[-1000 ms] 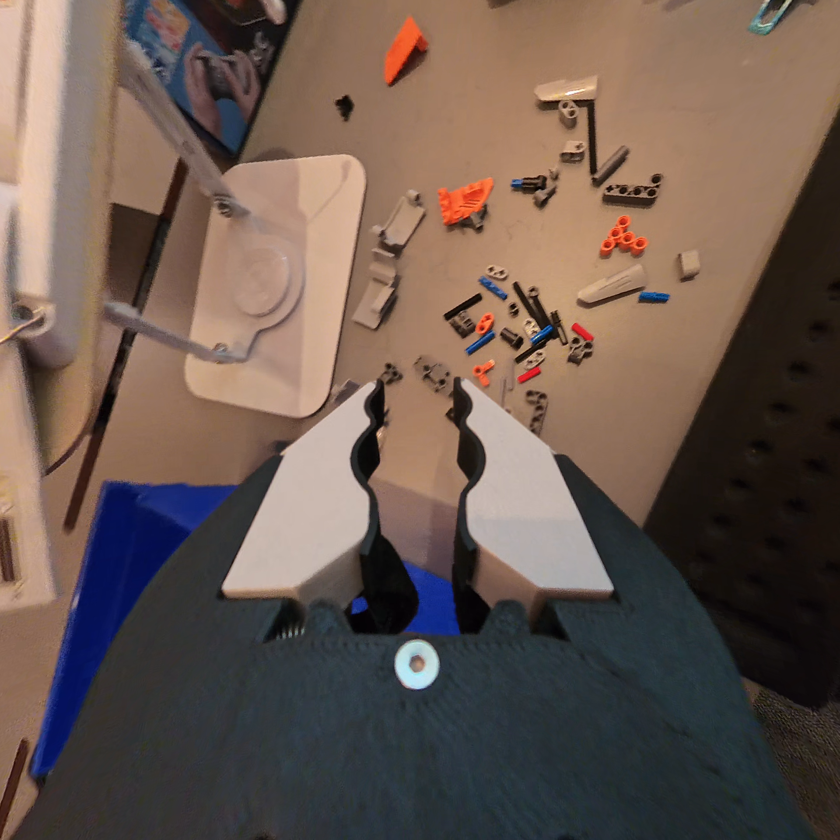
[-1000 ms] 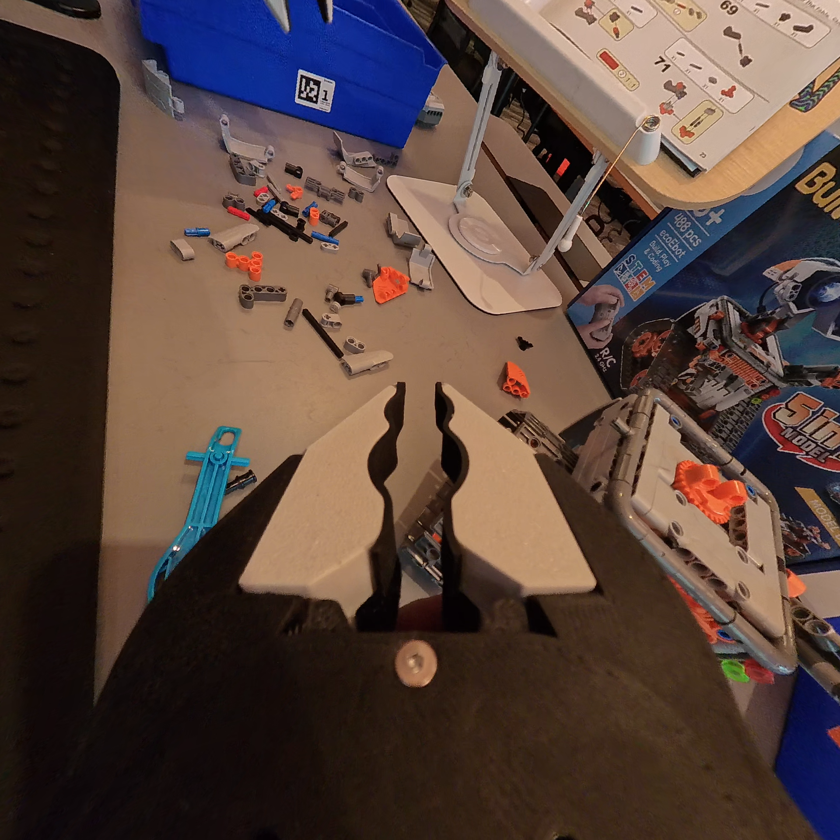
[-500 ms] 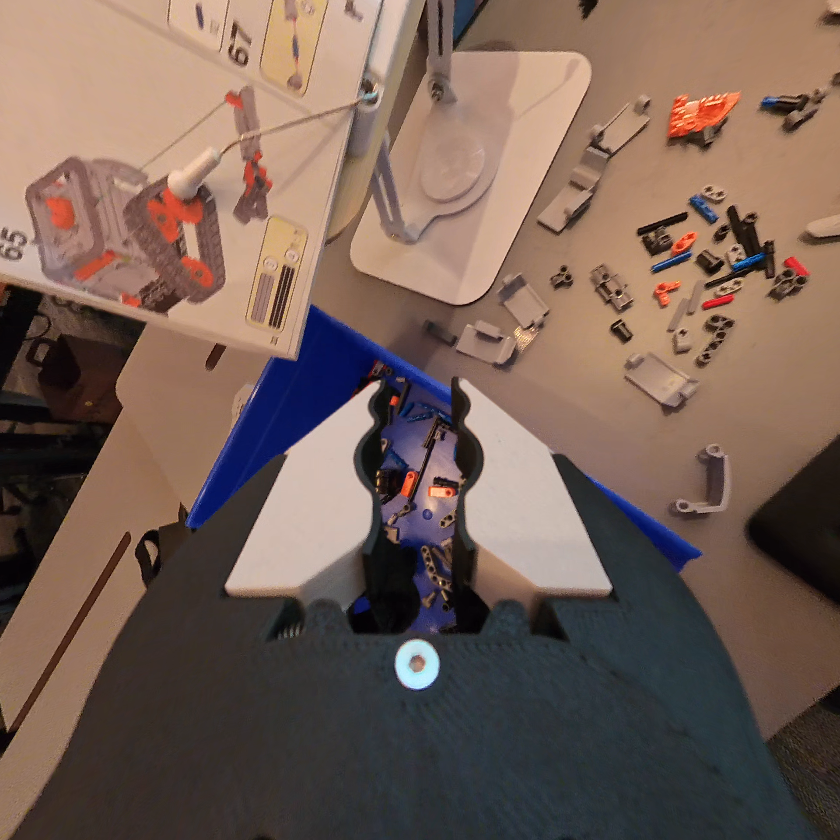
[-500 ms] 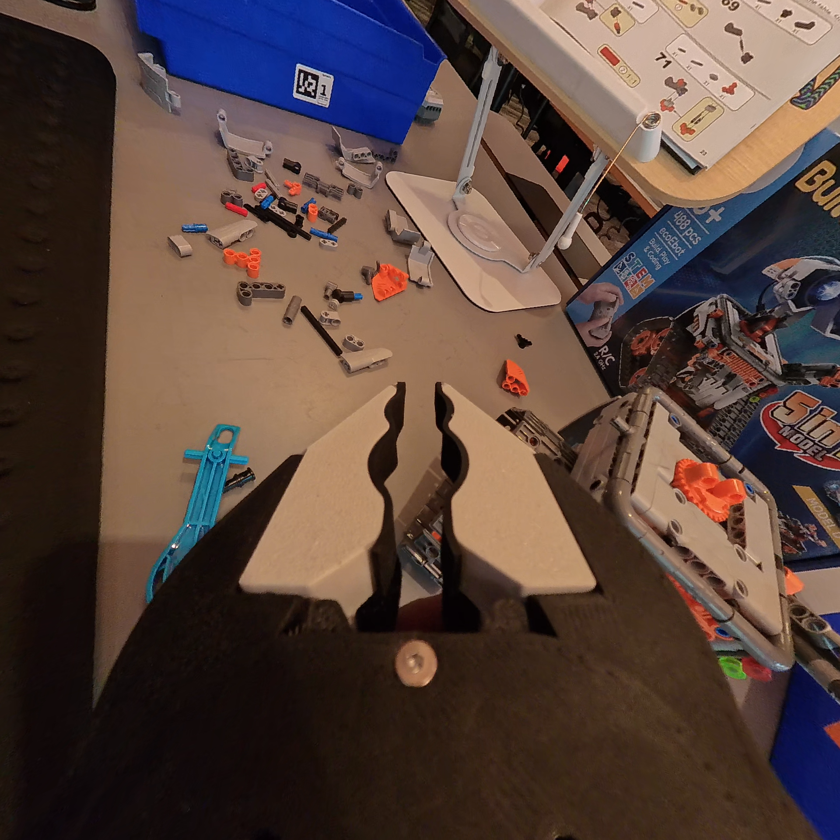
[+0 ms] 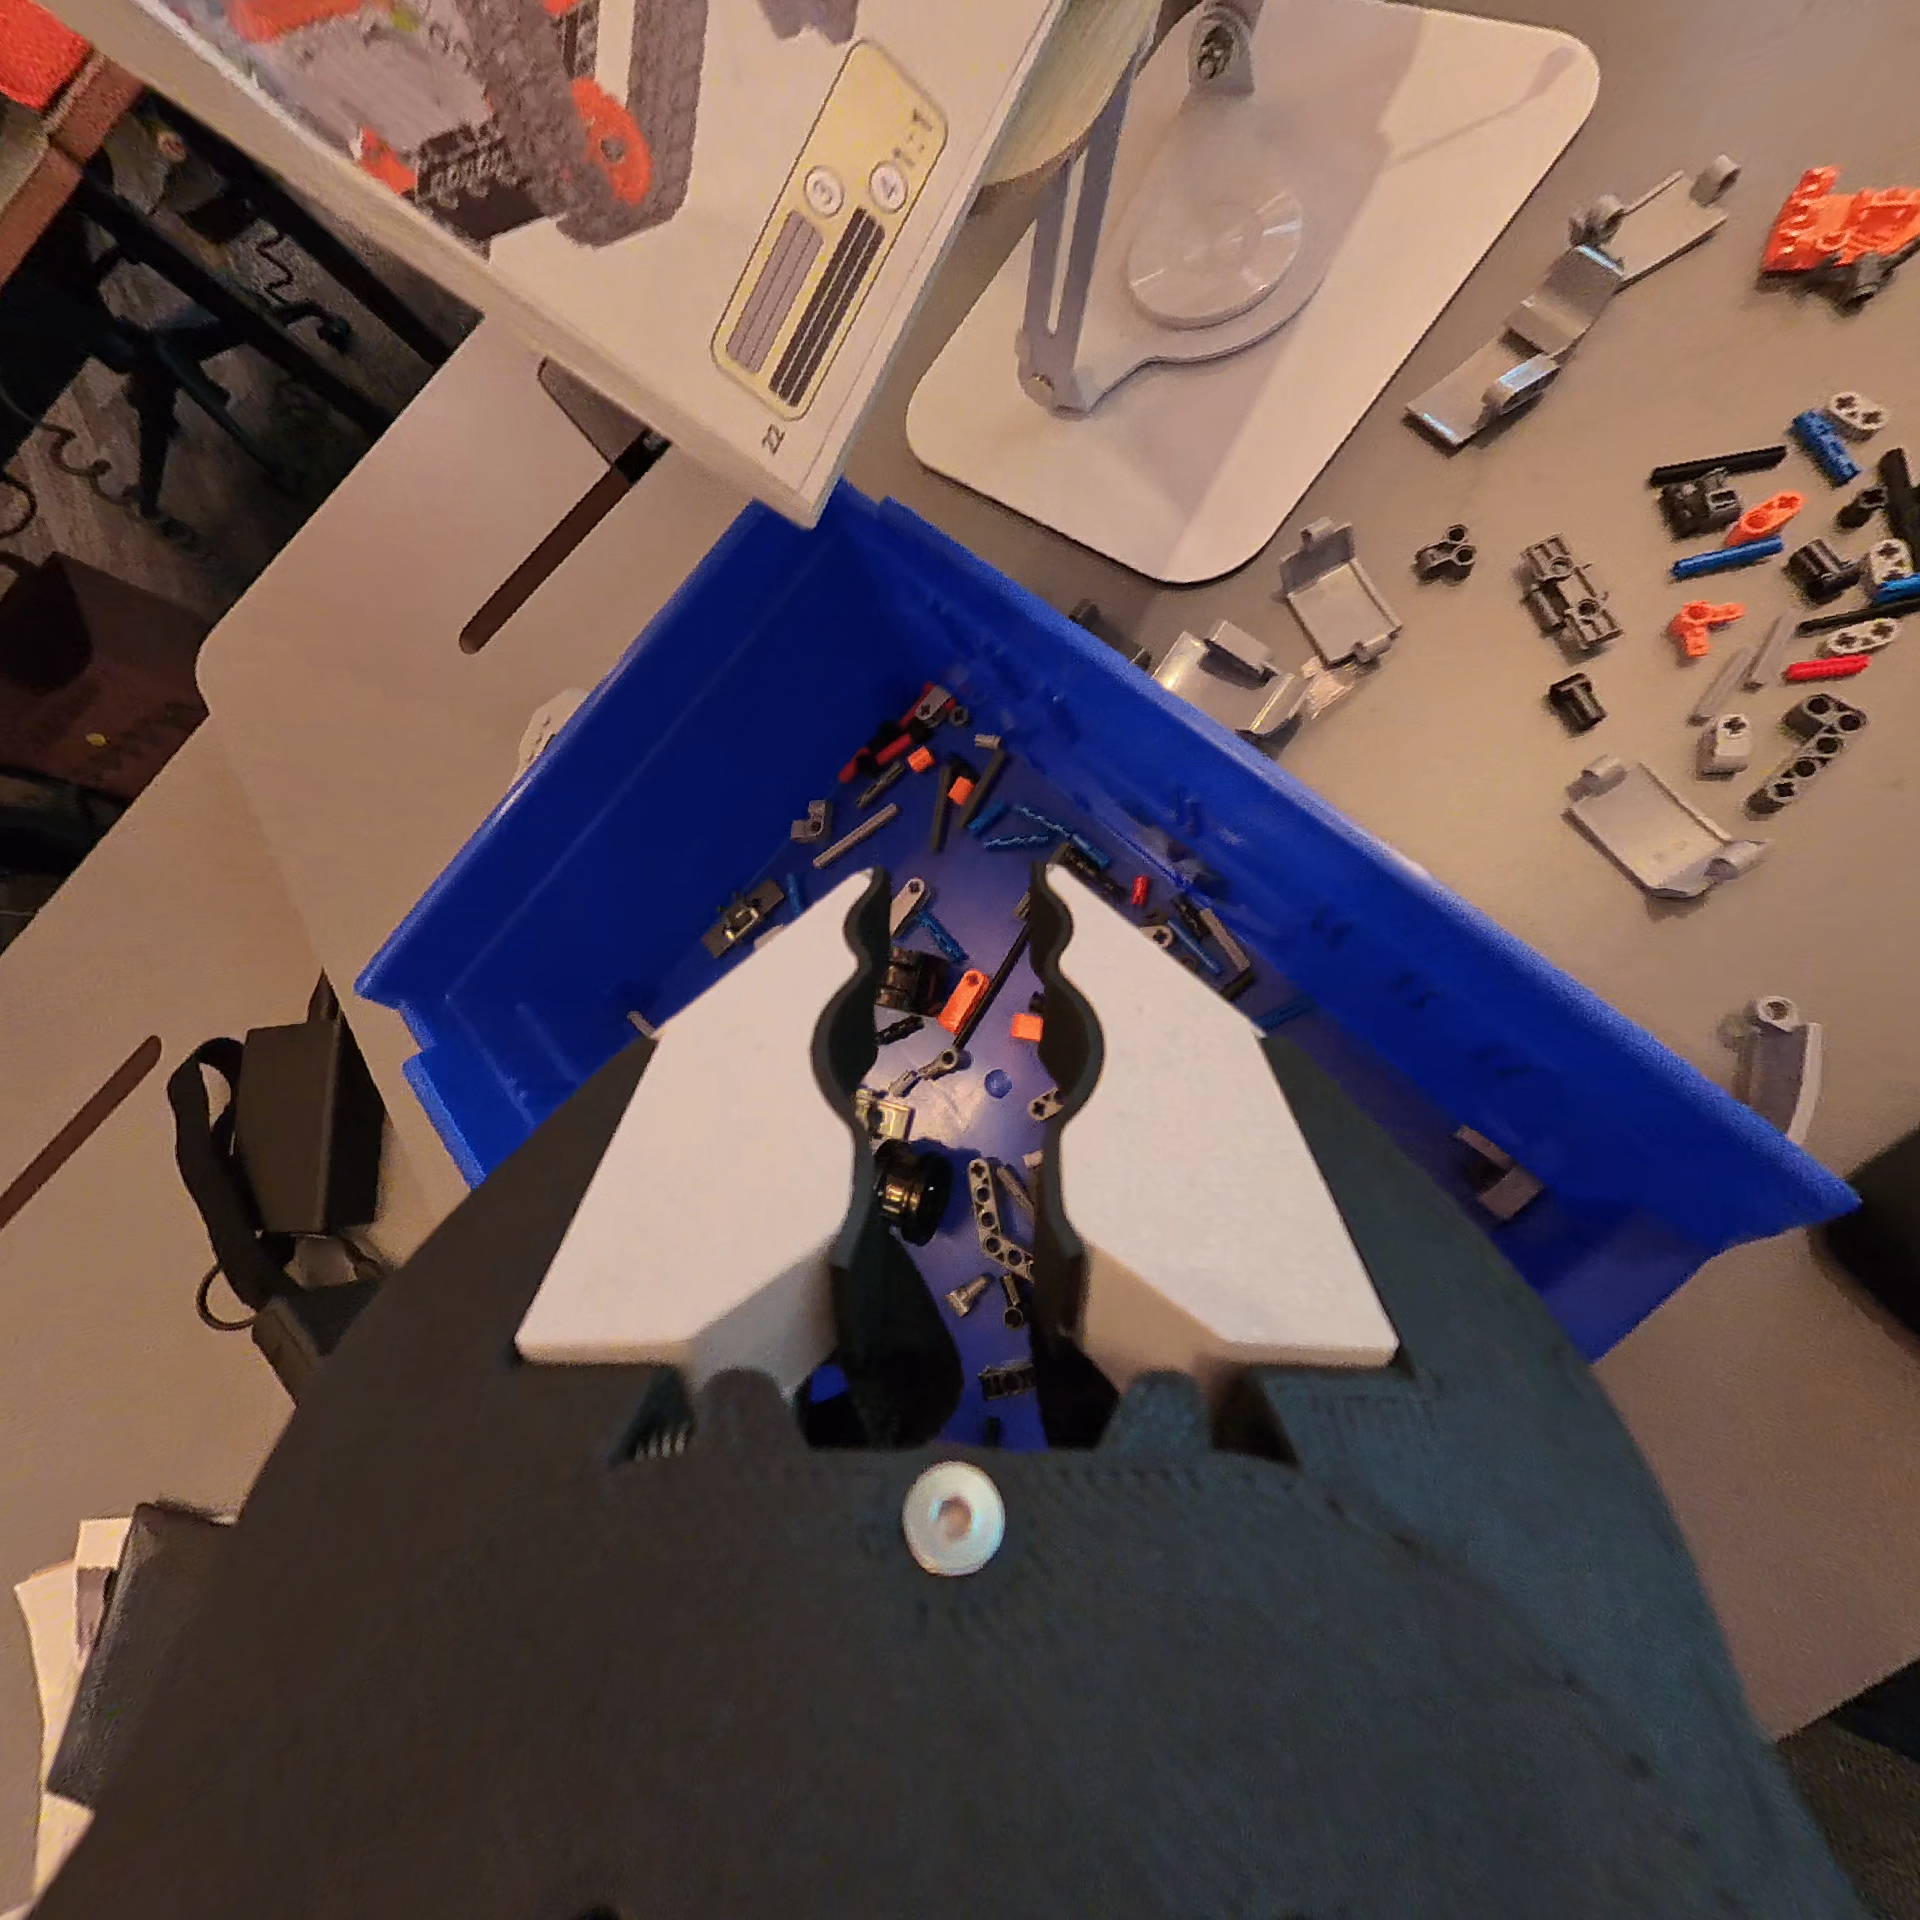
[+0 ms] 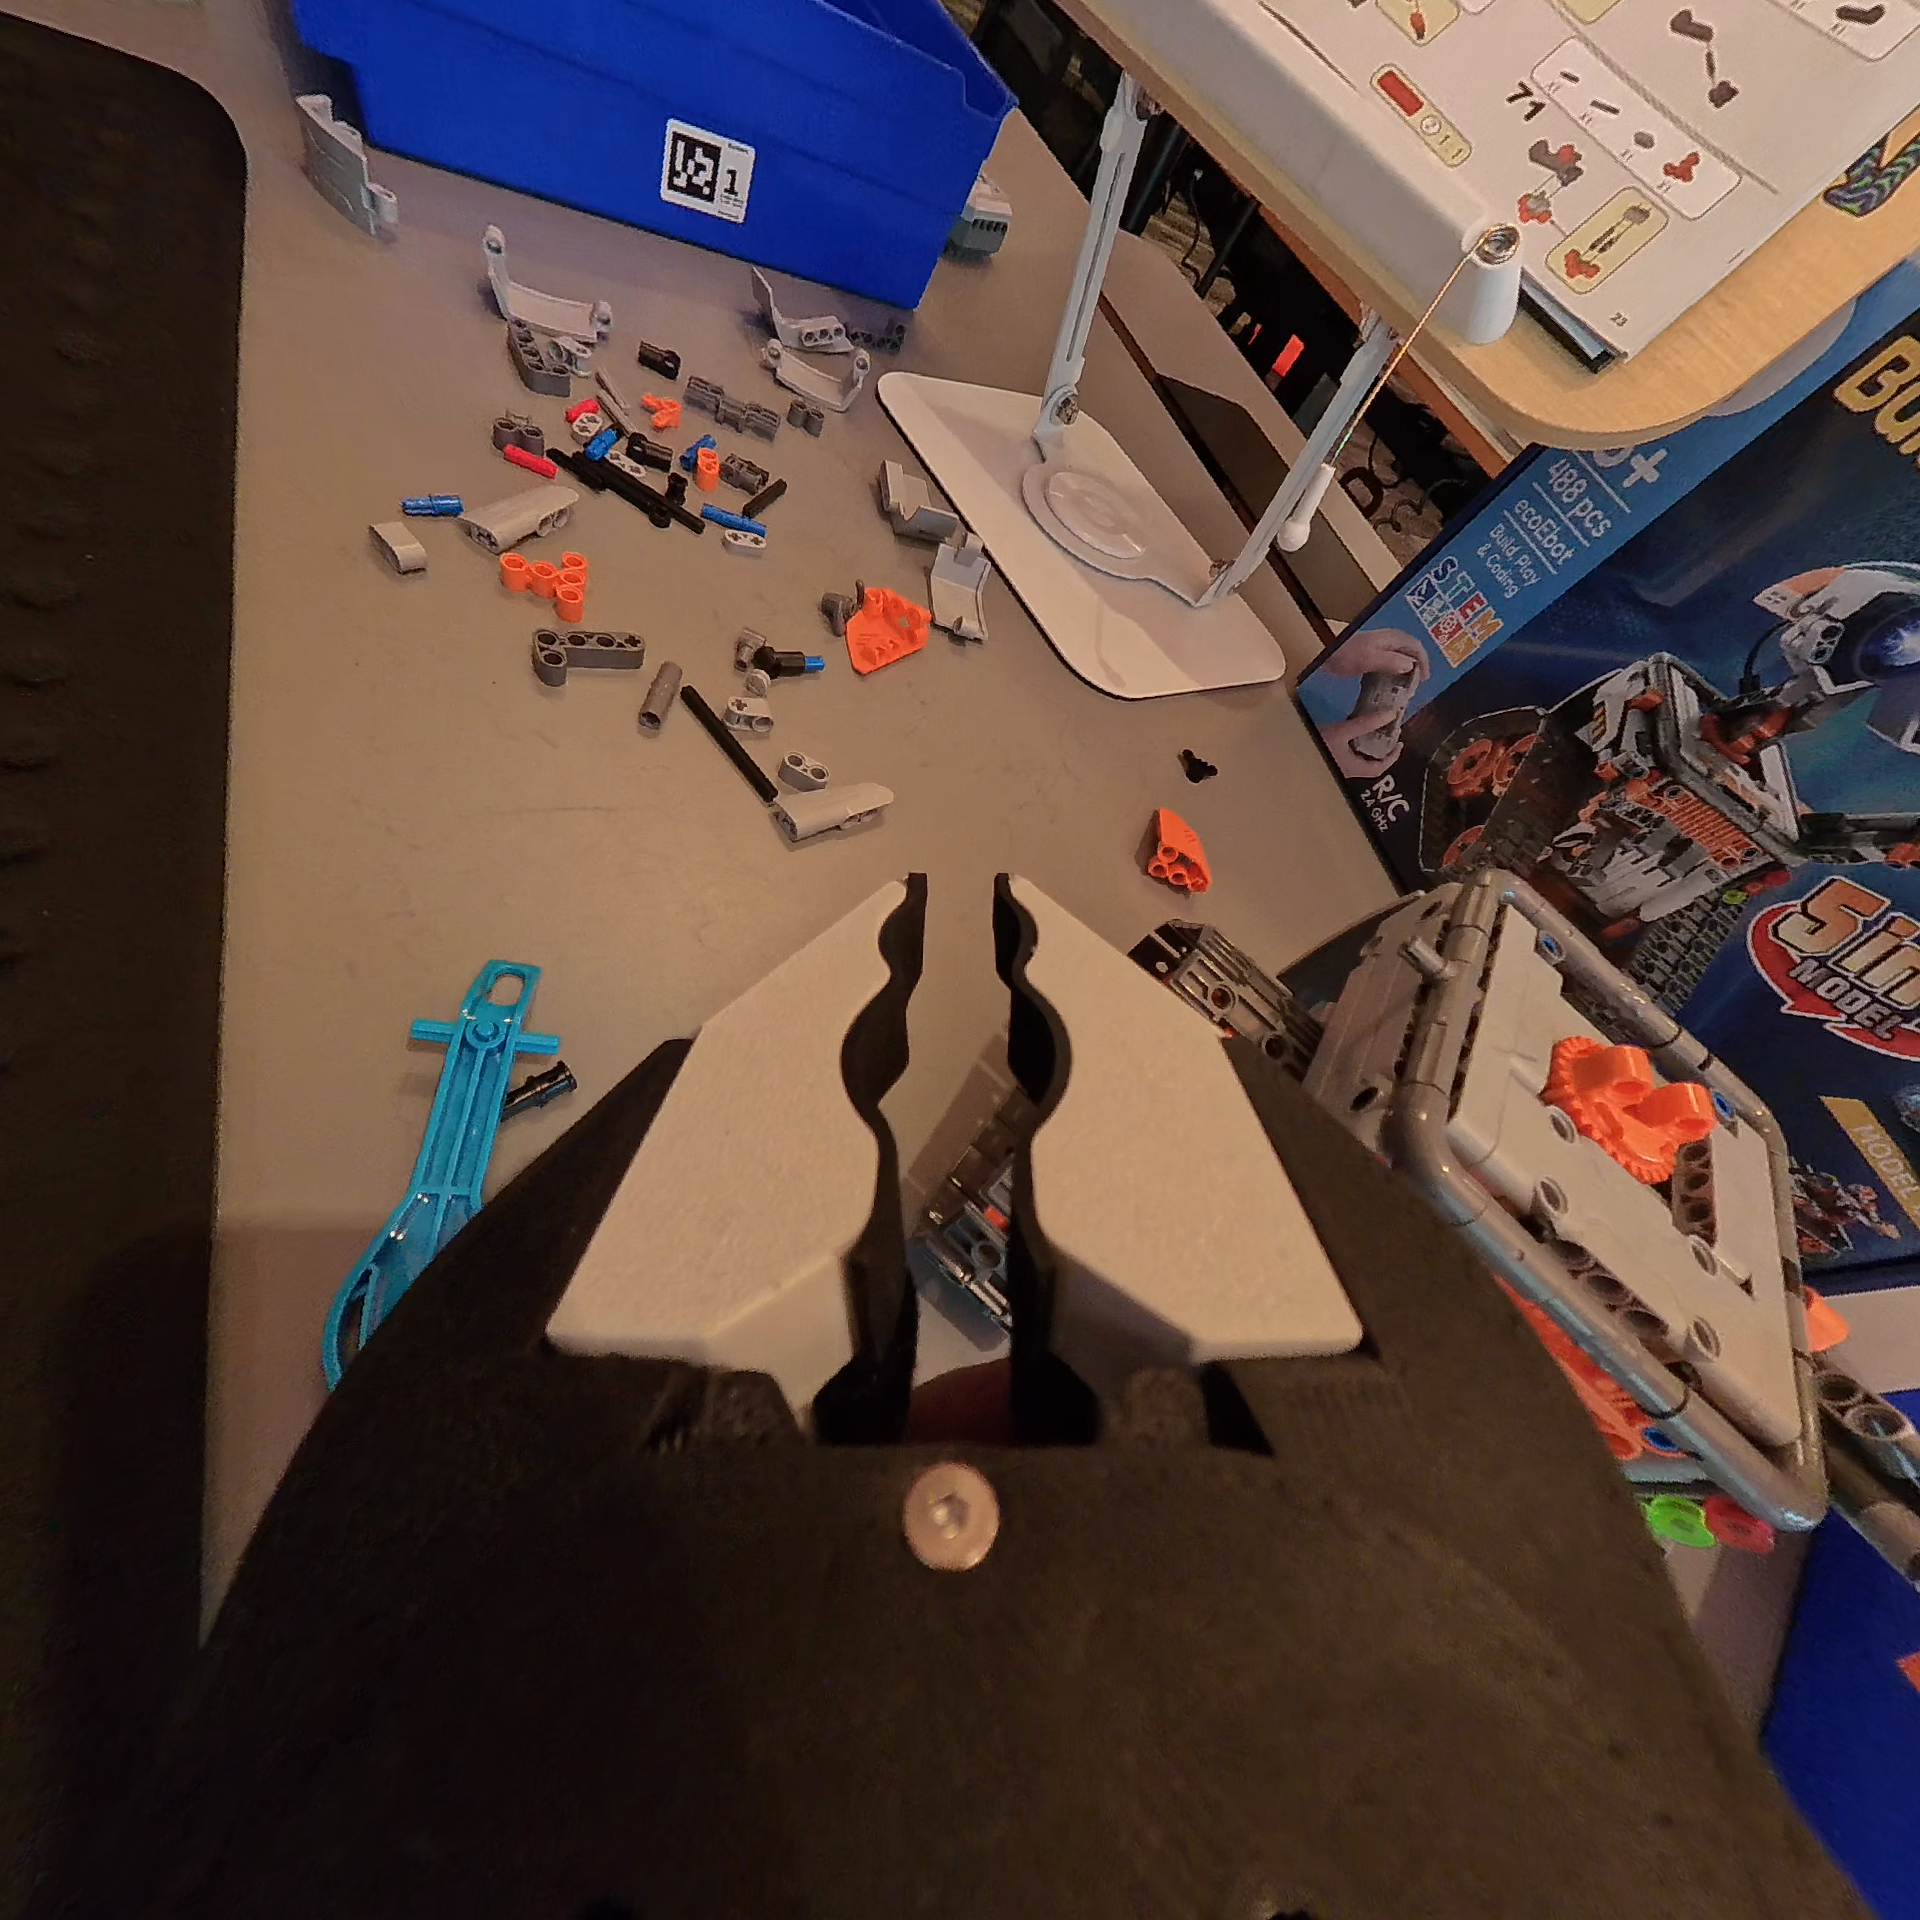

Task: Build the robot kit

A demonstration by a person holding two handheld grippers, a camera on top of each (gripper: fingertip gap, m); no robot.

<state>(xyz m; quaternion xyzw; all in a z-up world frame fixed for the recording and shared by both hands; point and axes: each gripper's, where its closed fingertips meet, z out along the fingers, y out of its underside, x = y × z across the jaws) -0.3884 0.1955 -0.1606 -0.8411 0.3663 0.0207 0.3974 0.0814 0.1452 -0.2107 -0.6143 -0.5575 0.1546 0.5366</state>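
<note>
Grey desk (image 6: 416, 810), flat-topped, carrying all items. Blue cardboard toy box (image 6: 1662, 727), printed with a robot picture, standing at the desk's right side. Blue plastic bin (image 5: 1351, 935), open-topped, its floor strewn with small black, grey, orange and blue building pieces; it stands at the desk's far end beside the white flat-based book stand (image 6: 1091, 582), which carries an open instruction booklet (image 6: 1558, 114). Left gripper (image 5: 961, 883), black body with pale grey fingers, poised above the bin's interior, jaws parted by a moderate gap and holding nothing. Right gripper (image 6: 956, 883), same build, jaws parted narrowly and empty at the tips, over the desk above the near edge of a grey partly built model with an orange gear (image 6: 1600, 1164); whether it touches the model cannot be told. Loose building pieces (image 6: 644, 520) scattered between bin and model. Turquoise plastic separator tool (image 6: 457, 1122), lying left of the right gripper.
</note>
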